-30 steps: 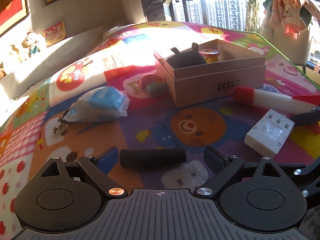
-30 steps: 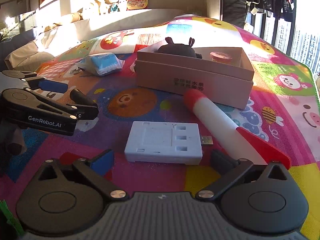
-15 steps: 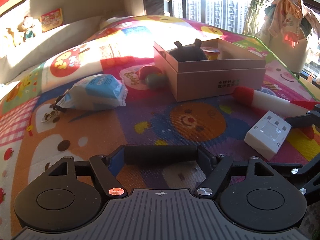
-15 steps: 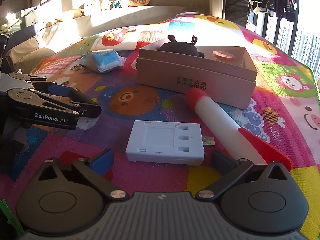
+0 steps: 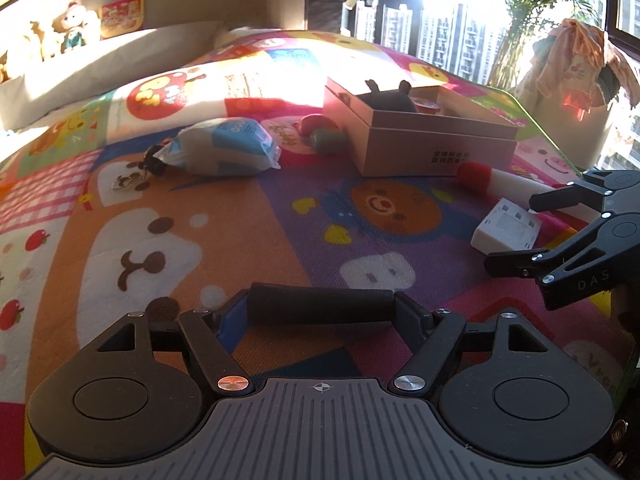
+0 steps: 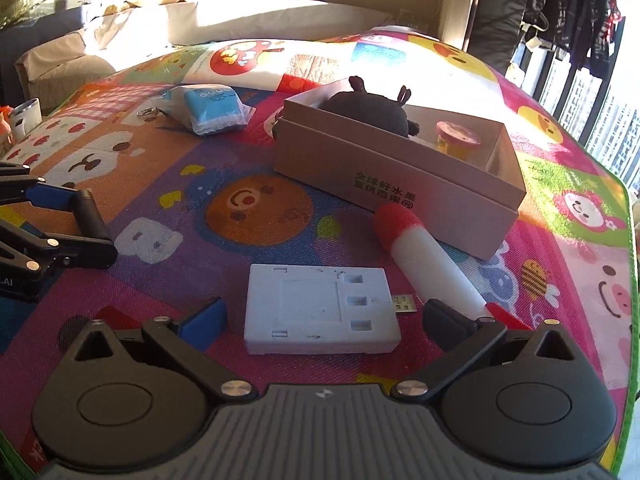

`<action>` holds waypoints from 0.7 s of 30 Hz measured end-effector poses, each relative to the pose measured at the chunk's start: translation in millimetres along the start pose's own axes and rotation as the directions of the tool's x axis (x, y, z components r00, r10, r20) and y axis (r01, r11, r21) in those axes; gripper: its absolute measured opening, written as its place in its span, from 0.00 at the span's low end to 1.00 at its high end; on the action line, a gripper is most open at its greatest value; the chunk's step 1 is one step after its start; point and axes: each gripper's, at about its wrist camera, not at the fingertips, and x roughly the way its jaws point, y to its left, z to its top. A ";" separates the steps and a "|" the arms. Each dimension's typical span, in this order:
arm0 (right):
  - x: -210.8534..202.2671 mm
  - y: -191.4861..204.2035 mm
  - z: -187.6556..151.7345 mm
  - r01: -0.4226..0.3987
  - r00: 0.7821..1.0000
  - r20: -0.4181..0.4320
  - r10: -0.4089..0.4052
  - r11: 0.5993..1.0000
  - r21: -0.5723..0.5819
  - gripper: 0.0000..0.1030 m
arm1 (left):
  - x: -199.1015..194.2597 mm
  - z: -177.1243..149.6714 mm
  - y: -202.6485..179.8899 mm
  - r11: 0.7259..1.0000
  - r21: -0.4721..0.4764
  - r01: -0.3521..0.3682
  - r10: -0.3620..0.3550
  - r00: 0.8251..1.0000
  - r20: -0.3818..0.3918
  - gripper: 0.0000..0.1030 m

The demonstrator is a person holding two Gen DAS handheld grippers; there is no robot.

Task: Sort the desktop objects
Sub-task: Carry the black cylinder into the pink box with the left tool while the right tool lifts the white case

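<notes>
Left wrist view: the left tongs (image 5: pixel 322 308) clamp a black roller (image 5: pixel 320 305) endwise above the mat (image 5: pixel 248 240). Right wrist view: the right tongs (image 6: pixel 324 312) stand apart around a white block (image 6: pixel 320 309) beside the box (image 6: pixel 400 176).

A bright cartoon-printed play mat (image 6: pixel 256 208) carries everything. On it, toward the far right, sits an open cardboard box (image 6: pixel 400 184), with a red-tipped white foam rocket (image 6: pixel 432 264) lying just beside its near side and a flat white plastic case (image 6: pixel 320 312) nearer still, to the rocket's left. Far left lie a blue-and-white tissue pack (image 5: pixel 228 148) with a small keychain (image 5: pixel 136 172) beside it, and a red and green toy (image 5: pixel 324 132) rests by the box's left wall.
</notes>
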 end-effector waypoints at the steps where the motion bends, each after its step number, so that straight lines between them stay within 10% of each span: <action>1: 2.3 -3.0 1.9 -0.019 1.000 -0.001 0.019 1.000 0.003 1.00 | -0.2 0.0 0.3 1.000 -0.005 0.000 0.000 1.000 0.002 0.78; 11: 13.0 -16.3 5.5 -0.074 0.997 -0.015 0.076 0.995 0.066 0.99 | 1.1 0.2 -4.2 1.000 0.002 -0.001 0.001 1.000 -0.010 0.92; 21: -21.9 -6.2 -3.5 -0.114 0.993 -0.002 0.115 0.993 0.035 0.88 | -6.2 -1.5 -14.0 0.998 0.041 -0.039 0.040 0.999 -0.011 0.77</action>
